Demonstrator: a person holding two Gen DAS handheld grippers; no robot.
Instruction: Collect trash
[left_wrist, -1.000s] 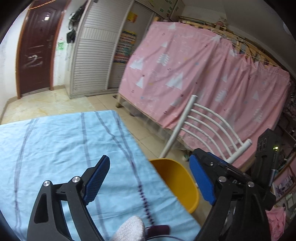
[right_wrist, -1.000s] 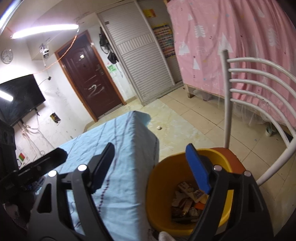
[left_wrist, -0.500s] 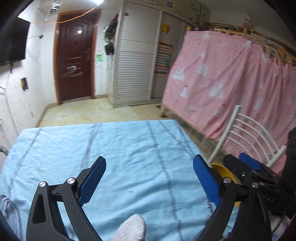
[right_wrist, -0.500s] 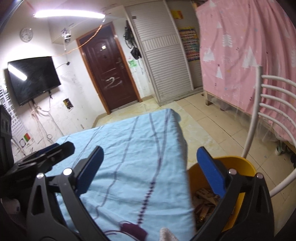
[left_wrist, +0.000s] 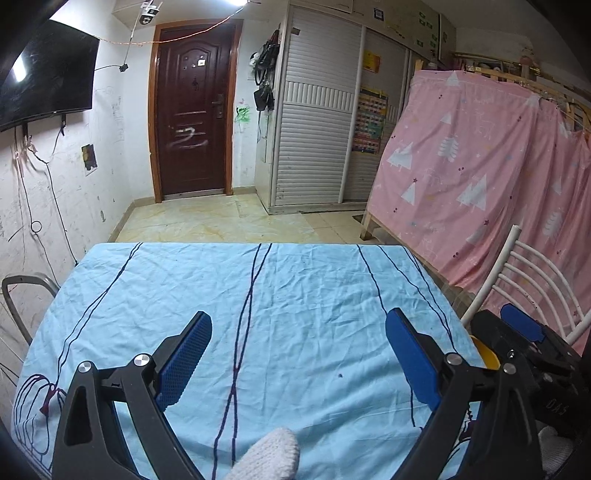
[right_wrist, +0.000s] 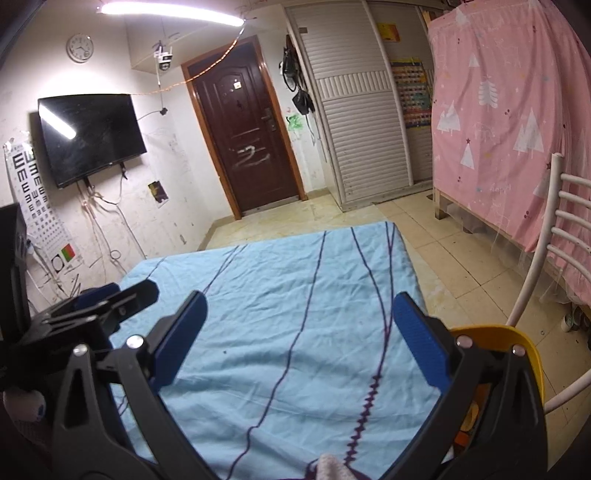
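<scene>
My left gripper (left_wrist: 298, 350) hangs open over the near half of the table's light blue cloth (left_wrist: 295, 280), with nothing between its blue pads. To its right, my right gripper (right_wrist: 301, 332) is also open and empty above the same cloth (right_wrist: 277, 280). Each gripper shows in the other's view: the right gripper (left_wrist: 517, 332) at the right edge, the left gripper (right_wrist: 103, 299) at the left edge. The yellow bin (right_wrist: 517, 336) stands off the table's right side, holding orange and brown scraps (right_wrist: 469, 413); only a sliver of the bin (left_wrist: 487, 356) shows in the left wrist view. I see no trash on the cloth.
A white metal chair (right_wrist: 546, 258) stands by the bin, with a pink curtain (left_wrist: 480, 177) behind it. A grey metal frame (left_wrist: 22, 295) is at the table's left edge. Beyond the table are tiled floor, a brown door (left_wrist: 192, 122) and a wall-mounted TV (right_wrist: 88, 136).
Both views have swung left, away from the yellow bin and chair and onto the blue cloth. The right gripper's jaws have spread wider; the left's a little.
</scene>
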